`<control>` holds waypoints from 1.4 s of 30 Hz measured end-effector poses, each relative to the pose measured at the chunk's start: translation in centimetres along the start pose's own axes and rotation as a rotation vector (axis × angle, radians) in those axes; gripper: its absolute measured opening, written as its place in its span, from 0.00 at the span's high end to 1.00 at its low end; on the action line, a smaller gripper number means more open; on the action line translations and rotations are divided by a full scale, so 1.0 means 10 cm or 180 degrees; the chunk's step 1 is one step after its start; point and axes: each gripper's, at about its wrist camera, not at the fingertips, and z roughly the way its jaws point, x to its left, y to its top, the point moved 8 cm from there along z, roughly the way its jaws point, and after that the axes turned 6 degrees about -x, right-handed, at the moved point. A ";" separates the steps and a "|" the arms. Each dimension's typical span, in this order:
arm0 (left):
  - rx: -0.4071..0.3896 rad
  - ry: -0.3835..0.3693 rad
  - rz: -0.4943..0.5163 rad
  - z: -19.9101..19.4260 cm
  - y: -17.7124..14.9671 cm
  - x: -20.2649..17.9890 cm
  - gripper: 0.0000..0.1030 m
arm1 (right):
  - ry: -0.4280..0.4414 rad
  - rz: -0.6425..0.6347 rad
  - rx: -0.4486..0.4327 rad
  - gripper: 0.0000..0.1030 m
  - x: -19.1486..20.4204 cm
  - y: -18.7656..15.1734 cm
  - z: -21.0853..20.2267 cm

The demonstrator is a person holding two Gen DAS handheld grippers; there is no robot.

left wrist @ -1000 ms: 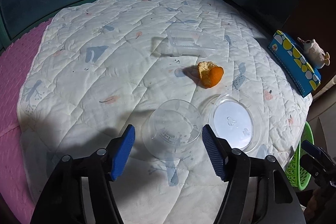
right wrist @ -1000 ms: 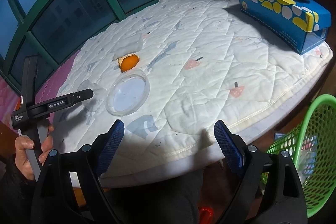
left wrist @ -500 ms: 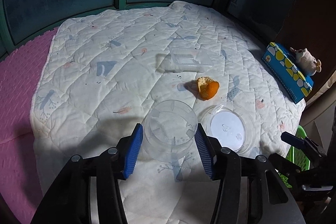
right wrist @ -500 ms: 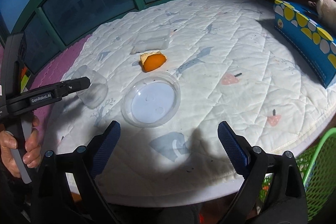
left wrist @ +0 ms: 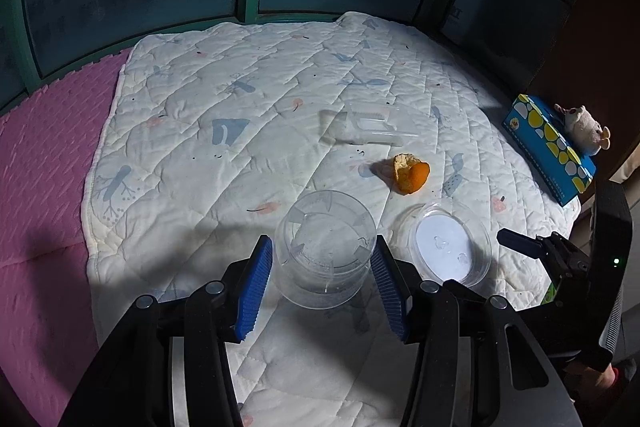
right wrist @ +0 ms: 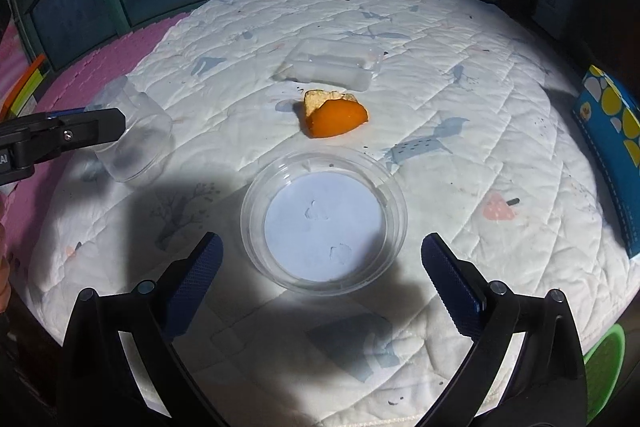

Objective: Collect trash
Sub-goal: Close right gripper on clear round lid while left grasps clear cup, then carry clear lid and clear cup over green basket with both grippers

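Clear cup clamped and lifted; right tongs swung in over the lid.

Left tongs (left wrist: 322, 273) narrowed onto clear plastic cup (left wrist: 325, 247), now clamped between pads, raised off quilt (left wrist: 240, 147). Right tongs (right wrist: 322, 281) spread wide, empty; round lid (right wrist: 324, 217) just ahead between tips. Orange peel (right wrist: 334, 115) and clear tray (right wrist: 332, 67) beyond. Lid judged next pickup.

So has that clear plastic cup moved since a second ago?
Yes. The clear cup, gripped by the left gripper, has lifted off the quilt and tilted, leftward away from the round lid.
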 end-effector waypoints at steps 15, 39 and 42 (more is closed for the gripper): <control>0.0029 -0.0031 -0.0053 0.03 -0.02 0.03 0.52 | -0.0103 0.0034 0.0102 0.10 -0.02 0.00 0.26; 0.0034 -0.0399 0.0216 -0.03 -0.06 -0.73 0.52 | 0.0026 0.0892 -0.0342 0.10 -0.53 -0.28 -0.73; 0.0042 -0.0484 0.0286 -0.04 -0.09 -0.93 0.52 | -0.0077 0.1008 -0.0388 0.10 -0.72 -0.40 -0.89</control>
